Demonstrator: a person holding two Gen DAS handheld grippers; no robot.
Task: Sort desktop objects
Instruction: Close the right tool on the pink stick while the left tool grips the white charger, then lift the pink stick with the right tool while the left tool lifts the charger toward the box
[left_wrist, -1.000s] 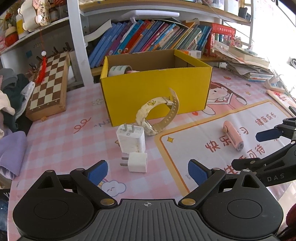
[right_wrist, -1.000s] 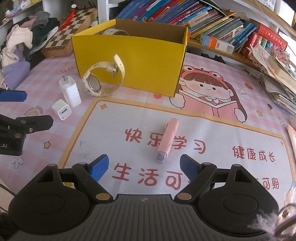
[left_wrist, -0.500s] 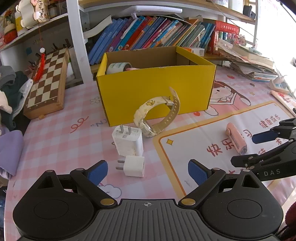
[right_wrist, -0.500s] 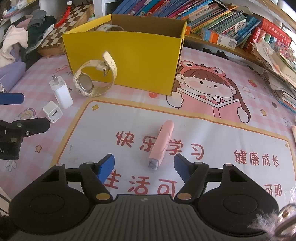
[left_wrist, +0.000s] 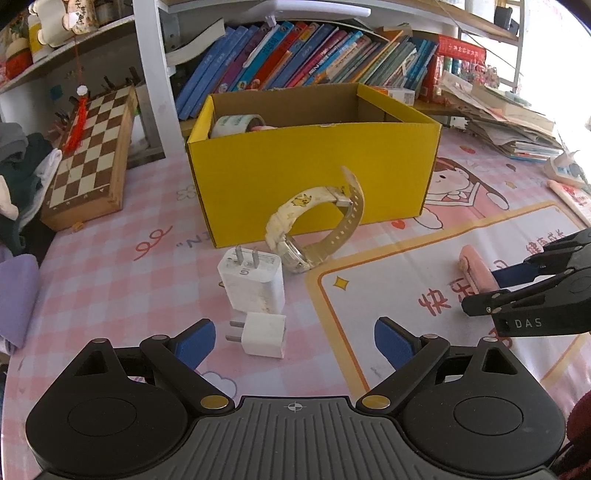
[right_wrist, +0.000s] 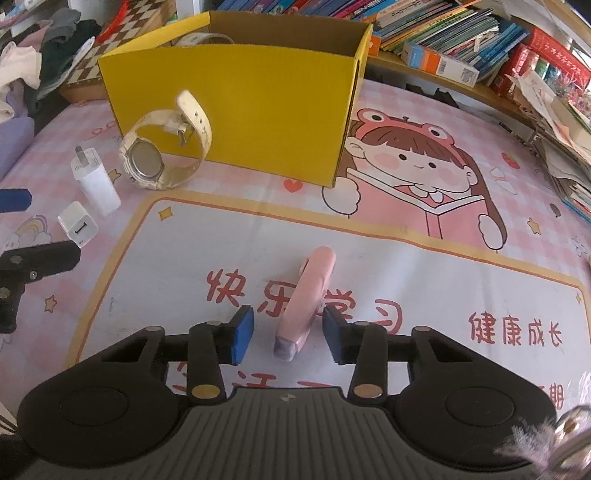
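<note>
A pink pen-shaped case (right_wrist: 310, 291) lies on the printed desk mat. My right gripper (right_wrist: 288, 336) straddles its near end with the jaws closing; a small gap still shows on each side. The left wrist view shows the same case (left_wrist: 476, 267) by the right gripper (left_wrist: 484, 291). My left gripper (left_wrist: 293, 341) is open just above a small white charger (left_wrist: 264, 334), which lies ahead of its fingers. Behind it stand a larger white charger (left_wrist: 255, 284) and a cream wristwatch (left_wrist: 314, 229) leaning by the yellow box (left_wrist: 314, 177), which holds a tape roll (left_wrist: 236, 125).
A chessboard (left_wrist: 92, 158) leans at the left beside a heap of clothes (left_wrist: 18, 166). A row of books (left_wrist: 295, 55) fills the shelf behind the box. Stacked papers (left_wrist: 509, 122) lie at the far right of the pink desk mat (right_wrist: 406, 229).
The right gripper's jaws have narrowed around the pink case and moved a little closer to it. The left gripper stays open in much the same place.
</note>
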